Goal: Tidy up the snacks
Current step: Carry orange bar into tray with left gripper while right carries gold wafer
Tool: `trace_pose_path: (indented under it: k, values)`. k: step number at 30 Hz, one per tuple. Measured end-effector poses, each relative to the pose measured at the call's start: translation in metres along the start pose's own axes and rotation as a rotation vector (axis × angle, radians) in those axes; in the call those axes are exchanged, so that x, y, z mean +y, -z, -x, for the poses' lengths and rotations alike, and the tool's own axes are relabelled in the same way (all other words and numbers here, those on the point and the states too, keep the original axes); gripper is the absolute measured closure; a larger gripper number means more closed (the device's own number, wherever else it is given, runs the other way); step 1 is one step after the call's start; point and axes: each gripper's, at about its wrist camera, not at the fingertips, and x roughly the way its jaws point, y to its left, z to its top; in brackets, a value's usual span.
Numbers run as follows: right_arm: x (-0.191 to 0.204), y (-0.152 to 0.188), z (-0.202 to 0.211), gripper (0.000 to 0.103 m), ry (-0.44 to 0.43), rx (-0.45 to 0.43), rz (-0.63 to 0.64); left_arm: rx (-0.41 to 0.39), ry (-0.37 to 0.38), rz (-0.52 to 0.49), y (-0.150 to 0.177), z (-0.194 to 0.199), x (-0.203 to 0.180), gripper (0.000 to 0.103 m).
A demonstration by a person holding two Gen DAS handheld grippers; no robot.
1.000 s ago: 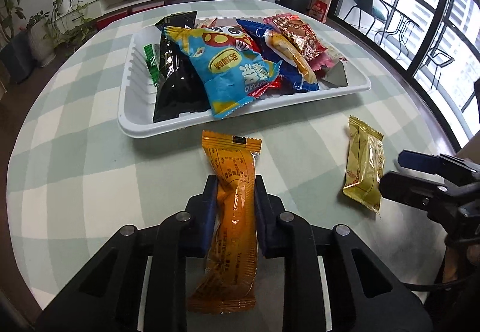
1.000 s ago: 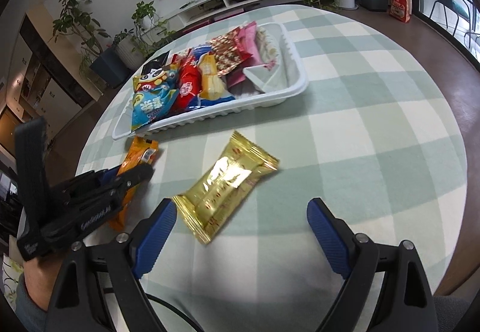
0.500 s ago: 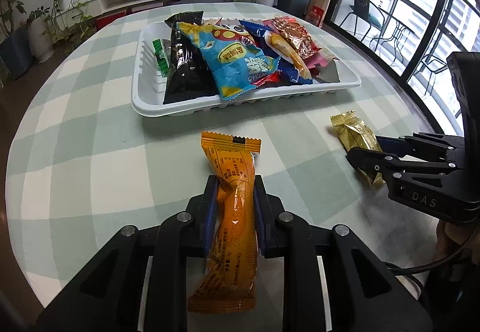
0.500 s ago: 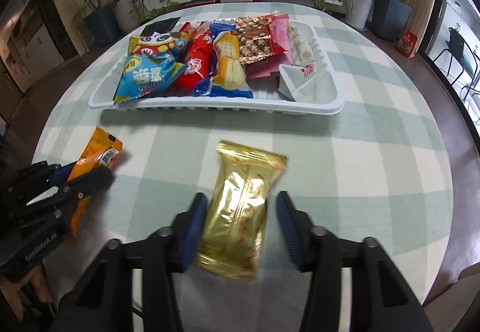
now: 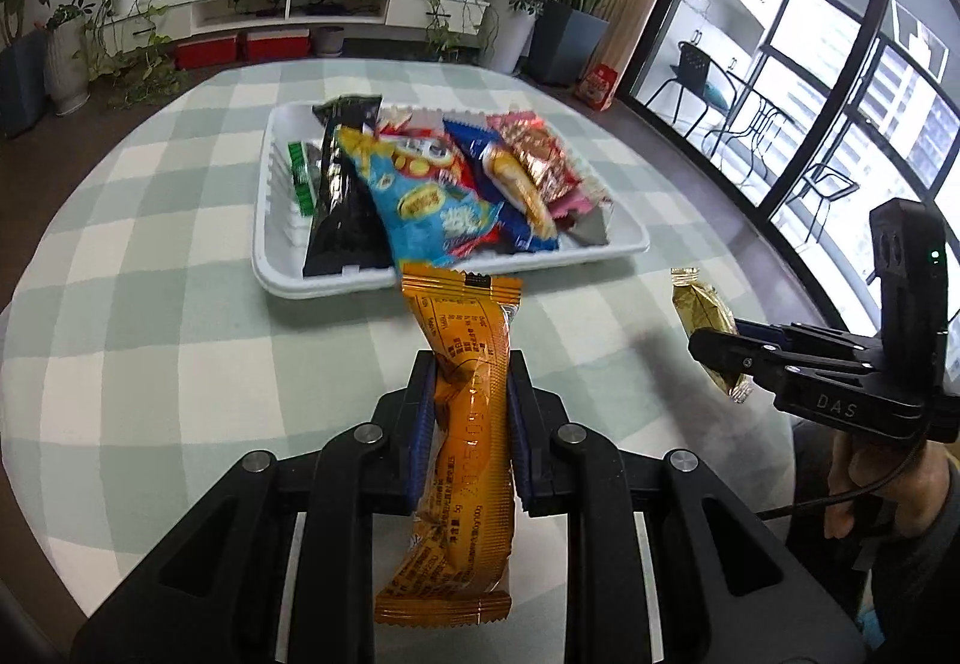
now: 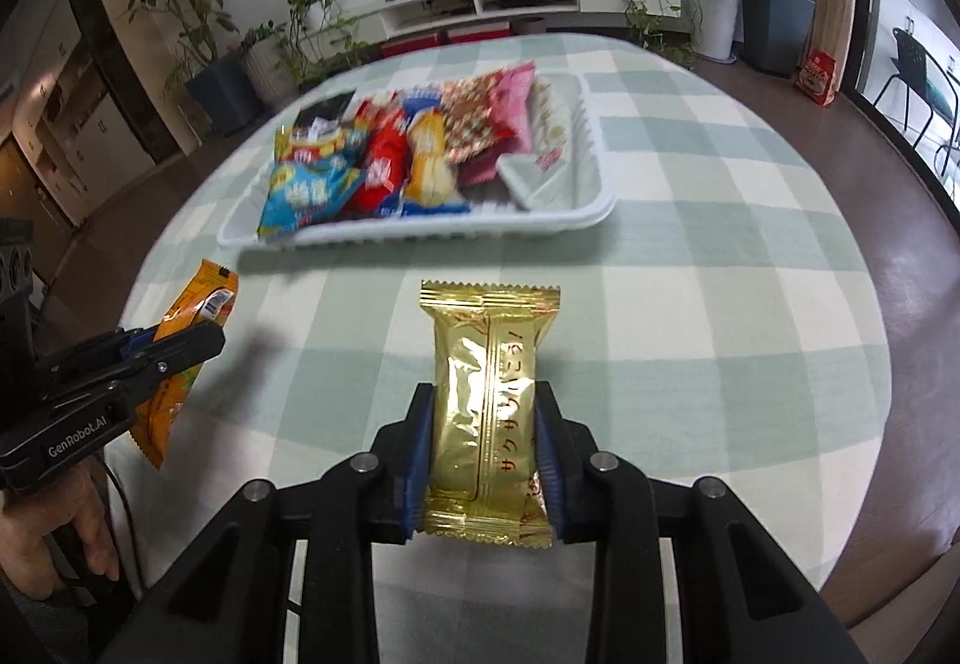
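Over the checked tabletop (image 6: 690, 304), the left claw (image 5: 468, 424) pinches an orange snack pack (image 5: 465, 424), the right claw (image 6: 483, 442) a gold wafer pack (image 6: 489, 406). At twelve o'clock, the white tray (image 5: 456, 277) is crowded; slick wrappers could slip off the pile.

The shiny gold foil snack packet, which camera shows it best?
The right wrist view: the shiny gold foil snack packet faces the camera, nearly whole, pinched between the right gripper pads. The left wrist view shows only its ends, seen edge-on, beside that gripper's fingers.
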Motion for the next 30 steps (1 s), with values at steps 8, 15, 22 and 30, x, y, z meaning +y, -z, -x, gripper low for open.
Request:
trace_pose_path:
  k: [8, 15, 22, 30]
  values:
    - [-0.009, -0.065, 0.031, 0.070, 0.000, -0.114, 0.021, -0.083, 0.019, -0.053, -0.088, 0.007, -0.010, 0.083]
    - [0.007, -0.131, 0.004, 0.070, -0.046, -0.109, 0.048, -0.064, -0.010, -0.030, -0.158, -0.040, 0.001, 0.083]
    - [0.032, -0.159, -0.058, 0.070, -0.044, -0.036, 0.110, 0.000, -0.060, -0.022, -0.174, -0.093, 0.016, 0.083]
    - [0.033, -0.158, -0.099, 0.069, 0.008, 0.018, 0.135, 0.040, -0.075, 0.019, -0.162, -0.130, 0.039, 0.083]
